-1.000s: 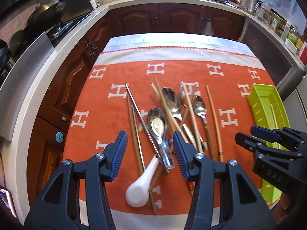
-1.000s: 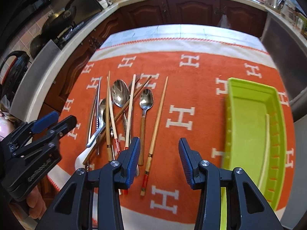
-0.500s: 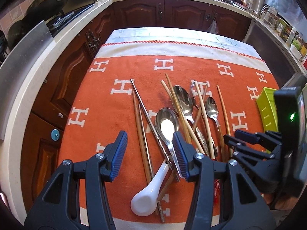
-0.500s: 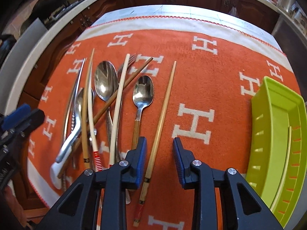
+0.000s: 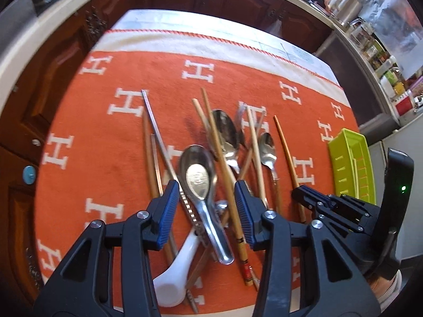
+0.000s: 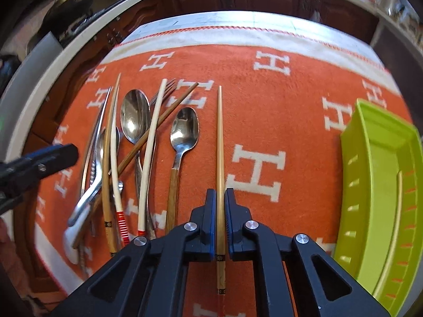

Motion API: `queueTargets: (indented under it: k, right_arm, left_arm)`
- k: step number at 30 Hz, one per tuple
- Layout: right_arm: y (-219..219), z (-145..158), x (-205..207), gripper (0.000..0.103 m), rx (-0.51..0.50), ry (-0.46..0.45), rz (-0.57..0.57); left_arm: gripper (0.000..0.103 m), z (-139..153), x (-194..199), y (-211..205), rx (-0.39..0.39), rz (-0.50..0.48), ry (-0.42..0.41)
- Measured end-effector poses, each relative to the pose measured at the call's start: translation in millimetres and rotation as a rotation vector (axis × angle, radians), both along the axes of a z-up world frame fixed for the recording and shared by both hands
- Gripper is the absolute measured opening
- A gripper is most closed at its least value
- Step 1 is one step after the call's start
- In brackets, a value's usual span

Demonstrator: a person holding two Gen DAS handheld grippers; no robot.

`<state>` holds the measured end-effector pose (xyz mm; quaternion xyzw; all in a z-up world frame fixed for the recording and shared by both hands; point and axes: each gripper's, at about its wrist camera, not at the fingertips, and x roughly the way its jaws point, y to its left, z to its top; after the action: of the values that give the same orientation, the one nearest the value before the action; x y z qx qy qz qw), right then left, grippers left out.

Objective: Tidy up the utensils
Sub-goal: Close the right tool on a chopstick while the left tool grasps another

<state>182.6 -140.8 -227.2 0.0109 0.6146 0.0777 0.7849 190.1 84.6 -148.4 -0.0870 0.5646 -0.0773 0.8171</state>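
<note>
Your right gripper point(image 6: 220, 211) has its blue pads clamped on the lone bamboo chopstick with the dark printed band point(image 6: 220, 142), which lies straight up the centre of the right wrist view, apart from the heap. Early days, I'd say: the lime-green slotted plastic tray point(image 6: 370, 142) at the right edge shows only one pale stick point(image 6: 396, 211) along its inner wall, and nearly everything is still out on the orange woven cloth patterned with white H letters point(image 6: 290, 100). Those repeated H marks are the only writing you can read; the print on the chopstick bands is too small. In the left wrist view, your left gripper point(image 5: 205, 211) is half open and closing, straddling the steel ladle-shaped spoon point(image 5: 201, 177), pads not yet touching it. Still waiting in the tangle left of centre: the white ceramic soup spoon point(image 5: 171, 282), the wooden-handled steel teaspoon point(image 6: 182, 137), a large steel tablespoon point(image 6: 134, 116), a fork point(image 6: 164, 89) and more chopsticks.
</note>
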Motion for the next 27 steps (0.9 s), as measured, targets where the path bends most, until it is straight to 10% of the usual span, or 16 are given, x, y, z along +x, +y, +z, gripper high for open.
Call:
queueTargets:
  k: [27]
  right_arm:
    - [-31,25,-16,0.006,0.104,-0.005,-0.059]
  left_arm:
    - [0.004,-37,10,-19,-0.078,-0.044,0.026]
